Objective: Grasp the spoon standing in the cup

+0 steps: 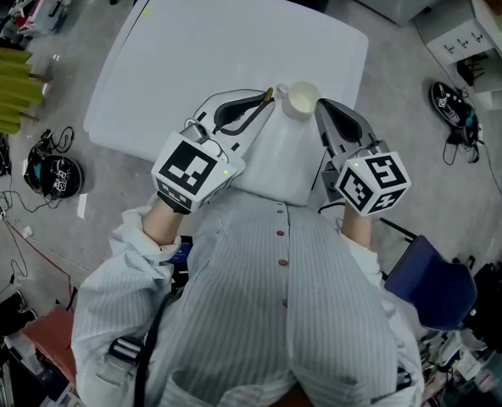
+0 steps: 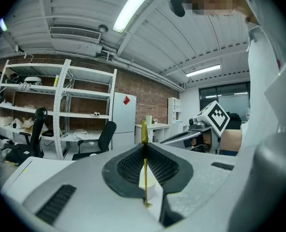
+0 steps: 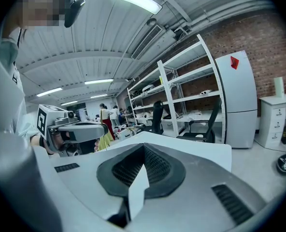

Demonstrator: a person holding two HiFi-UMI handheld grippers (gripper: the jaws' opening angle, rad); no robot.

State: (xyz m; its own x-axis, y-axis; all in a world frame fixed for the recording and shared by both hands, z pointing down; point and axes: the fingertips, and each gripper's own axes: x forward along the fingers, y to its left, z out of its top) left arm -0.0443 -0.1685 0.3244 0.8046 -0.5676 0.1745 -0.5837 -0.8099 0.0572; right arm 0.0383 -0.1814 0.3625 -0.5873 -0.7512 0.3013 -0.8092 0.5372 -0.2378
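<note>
The left gripper point(image 2: 144, 148) is clenched on the thin yellow spoon point(image 2: 144, 129), which stands upright between its pads and pokes out above them. Its jaw tips are just left of the white cup point(image 1: 302, 98) on the table point(image 1: 192, 49). The right gripper point(image 3: 142, 151) is closed on nothing, just right of the cup.

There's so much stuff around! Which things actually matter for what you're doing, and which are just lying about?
In the job:
spoon, pinched in the left gripper
cup
white table

Idle or lying about:
right gripper, shut and empty
blue chair
yellow ribbed thing
black round gadget on the floor
</note>
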